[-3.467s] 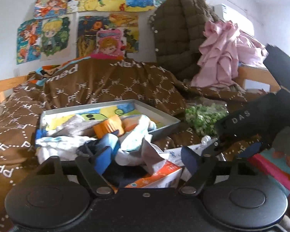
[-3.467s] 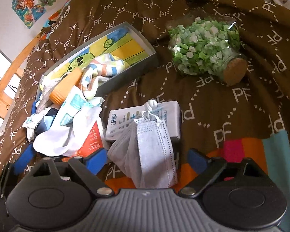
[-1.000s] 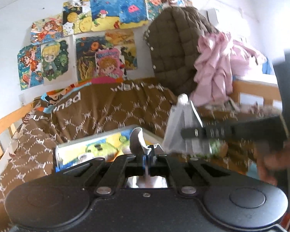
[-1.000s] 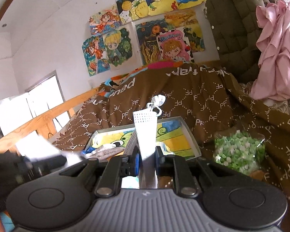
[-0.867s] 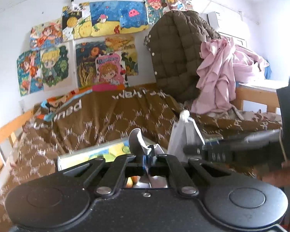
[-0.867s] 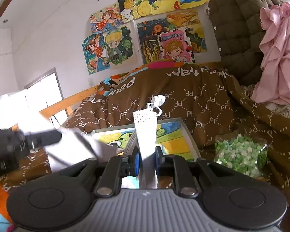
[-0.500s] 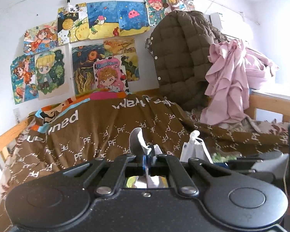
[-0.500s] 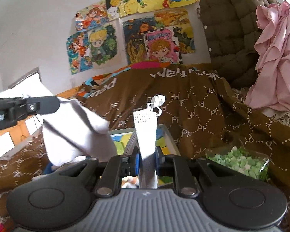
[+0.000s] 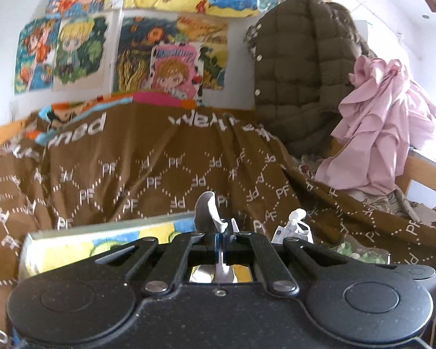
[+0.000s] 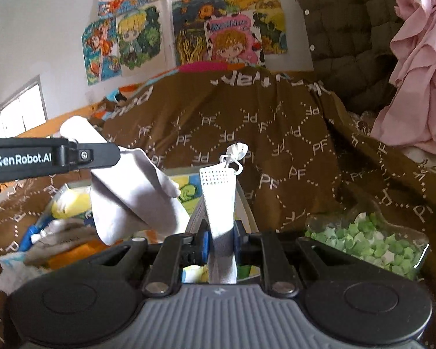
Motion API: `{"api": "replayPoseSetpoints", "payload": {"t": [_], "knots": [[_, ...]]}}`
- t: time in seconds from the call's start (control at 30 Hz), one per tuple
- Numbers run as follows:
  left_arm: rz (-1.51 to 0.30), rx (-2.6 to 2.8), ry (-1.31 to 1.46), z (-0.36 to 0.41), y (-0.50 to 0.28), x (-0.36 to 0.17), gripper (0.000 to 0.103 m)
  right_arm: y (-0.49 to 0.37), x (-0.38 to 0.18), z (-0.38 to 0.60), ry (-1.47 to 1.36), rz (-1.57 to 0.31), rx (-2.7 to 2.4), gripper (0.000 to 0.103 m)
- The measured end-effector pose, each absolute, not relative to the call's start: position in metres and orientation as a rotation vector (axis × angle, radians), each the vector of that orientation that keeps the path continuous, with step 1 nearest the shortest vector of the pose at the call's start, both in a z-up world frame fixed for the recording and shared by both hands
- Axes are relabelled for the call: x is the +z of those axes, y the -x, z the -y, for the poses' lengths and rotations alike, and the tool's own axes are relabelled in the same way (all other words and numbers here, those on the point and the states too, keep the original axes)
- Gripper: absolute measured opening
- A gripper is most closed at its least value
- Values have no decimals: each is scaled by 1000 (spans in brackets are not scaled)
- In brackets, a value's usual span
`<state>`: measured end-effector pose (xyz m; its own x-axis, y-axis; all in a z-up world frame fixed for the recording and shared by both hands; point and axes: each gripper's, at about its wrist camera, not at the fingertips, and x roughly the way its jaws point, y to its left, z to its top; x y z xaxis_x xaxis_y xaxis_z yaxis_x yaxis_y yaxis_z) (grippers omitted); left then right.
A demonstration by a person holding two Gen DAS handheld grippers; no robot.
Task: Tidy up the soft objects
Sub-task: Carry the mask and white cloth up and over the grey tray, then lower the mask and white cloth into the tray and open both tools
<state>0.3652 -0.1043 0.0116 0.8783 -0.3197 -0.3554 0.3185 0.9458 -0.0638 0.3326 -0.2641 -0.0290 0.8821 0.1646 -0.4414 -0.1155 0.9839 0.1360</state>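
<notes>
My left gripper [image 9: 219, 234] is shut on a pale grey cloth [image 9: 205, 210], whose tip curls up above the jaws. In the right wrist view the left gripper [image 10: 113, 154] reaches in from the left, and the cloth [image 10: 130, 200] hangs from it above the grey box [image 10: 241, 192]. My right gripper [image 10: 220, 241] is shut on a folded white face mask [image 10: 218, 192], which stands upright with its ear loops [image 10: 235, 152] on top. The mask [image 9: 293, 226] also shows just right of the left jaws. Much of the box [image 9: 72, 240] is hidden by the grippers.
Socks and cloths are piled at the box's left end [image 10: 43, 241]. A jar of green paper stars [image 10: 372, 244] lies to the right on the brown PF bedspread [image 9: 160, 171]. A quilted jacket [image 9: 299, 81] and pink cloth [image 9: 386, 122] hang at the back right.
The left gripper has carried the cloth in from the left of the right wrist view, to beside the mask. In the left wrist view the right gripper and mask have sunk low.
</notes>
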Motion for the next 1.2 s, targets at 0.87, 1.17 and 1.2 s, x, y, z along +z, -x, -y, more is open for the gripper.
{"api": "replayPoseSetpoints", "payload": {"t": [0.87, 1.17, 1.2], "knots": [[-621, -218, 68, 72, -396, -39, 16, -362, -52, 255, -54, -543, 163, 57], [-635, -207, 55, 68, -390, -40, 37, -362, -50, 258, -49, -544, 165, 71], [-634, -207, 53, 68, -390, -40, 40, -361, -49, 258, -47, -540, 165, 73]]}}
